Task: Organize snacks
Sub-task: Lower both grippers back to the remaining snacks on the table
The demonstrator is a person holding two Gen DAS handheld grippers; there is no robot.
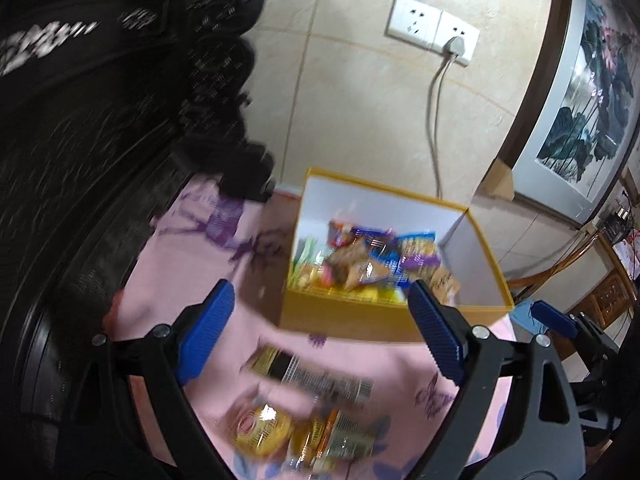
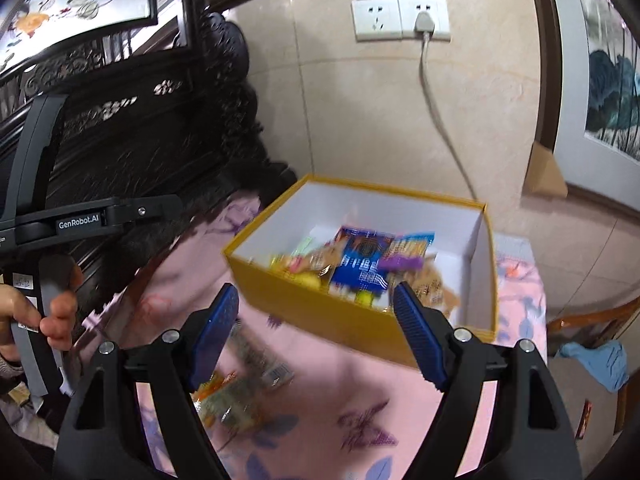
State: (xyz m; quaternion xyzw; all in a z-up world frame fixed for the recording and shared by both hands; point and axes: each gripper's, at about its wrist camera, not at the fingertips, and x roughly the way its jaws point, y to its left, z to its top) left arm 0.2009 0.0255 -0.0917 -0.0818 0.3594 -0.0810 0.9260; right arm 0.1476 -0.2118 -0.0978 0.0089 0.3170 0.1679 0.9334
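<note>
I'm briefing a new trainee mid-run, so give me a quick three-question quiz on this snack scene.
1. True or false: the left hand-held gripper holds a snack.
2. Where do the loose packets lie?
A. in the yellow box
B. on the pink cloth in front of the box
C. on the floor
3. Fill in: the plug sits in the ____ wall socket as the right wrist view shows it.

Key: 1 false, both hand-held grippers stand open and empty; 2 B; 3 right.

I find the yellow box [image 2: 320,300] open-topped, reachable from above. Its right half stands bare; snack packets [image 2: 360,268] crowd its left. Dark carved furniture [image 2: 132,132] blocks the cloth-covered table's [image 2: 340,392] left edge; loose packets [image 1: 312,376] litter the near edge.
</note>
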